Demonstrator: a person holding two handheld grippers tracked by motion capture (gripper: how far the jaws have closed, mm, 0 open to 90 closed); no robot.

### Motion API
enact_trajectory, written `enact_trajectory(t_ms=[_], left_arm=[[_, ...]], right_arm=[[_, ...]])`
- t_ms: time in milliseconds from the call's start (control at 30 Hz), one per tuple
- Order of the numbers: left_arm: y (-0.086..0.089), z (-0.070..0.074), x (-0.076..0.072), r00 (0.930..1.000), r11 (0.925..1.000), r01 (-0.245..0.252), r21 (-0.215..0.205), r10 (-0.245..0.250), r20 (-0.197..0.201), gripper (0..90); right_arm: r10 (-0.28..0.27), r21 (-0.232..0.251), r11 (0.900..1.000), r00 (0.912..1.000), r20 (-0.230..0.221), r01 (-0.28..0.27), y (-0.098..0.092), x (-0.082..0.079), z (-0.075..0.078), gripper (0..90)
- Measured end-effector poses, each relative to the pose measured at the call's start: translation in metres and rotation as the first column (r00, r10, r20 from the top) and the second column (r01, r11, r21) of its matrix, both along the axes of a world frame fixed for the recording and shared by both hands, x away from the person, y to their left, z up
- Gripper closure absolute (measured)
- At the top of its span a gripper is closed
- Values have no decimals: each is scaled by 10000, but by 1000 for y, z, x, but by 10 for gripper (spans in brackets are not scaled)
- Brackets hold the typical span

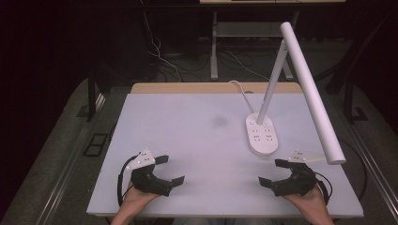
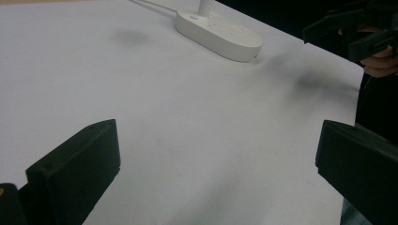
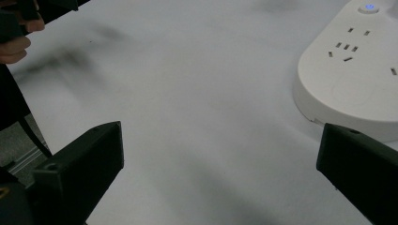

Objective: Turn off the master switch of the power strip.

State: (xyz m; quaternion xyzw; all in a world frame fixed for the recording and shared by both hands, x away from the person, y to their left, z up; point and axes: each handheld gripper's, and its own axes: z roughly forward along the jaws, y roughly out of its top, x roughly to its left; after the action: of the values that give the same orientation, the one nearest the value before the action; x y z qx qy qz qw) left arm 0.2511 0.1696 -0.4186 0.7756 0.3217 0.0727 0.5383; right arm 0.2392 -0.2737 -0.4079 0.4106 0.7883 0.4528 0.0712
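My left gripper (image 1: 172, 169) rests near the front left of the white table (image 1: 197, 136), open, with nothing between its black jaws. My right gripper (image 1: 270, 172) is near the front right, also open and empty. The two face each other across a bare stretch of table. In the left gripper view my left gripper (image 2: 216, 159) has its jaws spread wide over the white surface, with the right gripper (image 2: 352, 28) far off at the top right. In the right gripper view my right gripper (image 3: 220, 164) stands just short of the lamp base (image 3: 356, 70).
A white desk lamp stands right of centre. Its oval base (image 1: 262, 133) carries several sockets, and its long tube head (image 1: 312, 89) slants out above the right gripper. A white cord (image 1: 241, 91) runs off the back edge. Dark floor with cables lies beyond.
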Motion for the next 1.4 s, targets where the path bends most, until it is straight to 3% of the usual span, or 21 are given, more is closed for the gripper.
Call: enact_trajectory(t_ms=[367,933,1400], left_arm=[[1,0,0,10000,10000,-64,30,64,-1,0],[1,0,-1,9999,9999,-101,42,101,23,0],[2,0,-1,9999,9999,-114,-1,114,-5,0]], right_arm=[[171,-96,9998,9999,23,-170,7,6,9,5],[622,-431,9972,9980,63,-619,23,23,36,5],[768,-678,9947,9970,-6,-766,38,37,43,5]])
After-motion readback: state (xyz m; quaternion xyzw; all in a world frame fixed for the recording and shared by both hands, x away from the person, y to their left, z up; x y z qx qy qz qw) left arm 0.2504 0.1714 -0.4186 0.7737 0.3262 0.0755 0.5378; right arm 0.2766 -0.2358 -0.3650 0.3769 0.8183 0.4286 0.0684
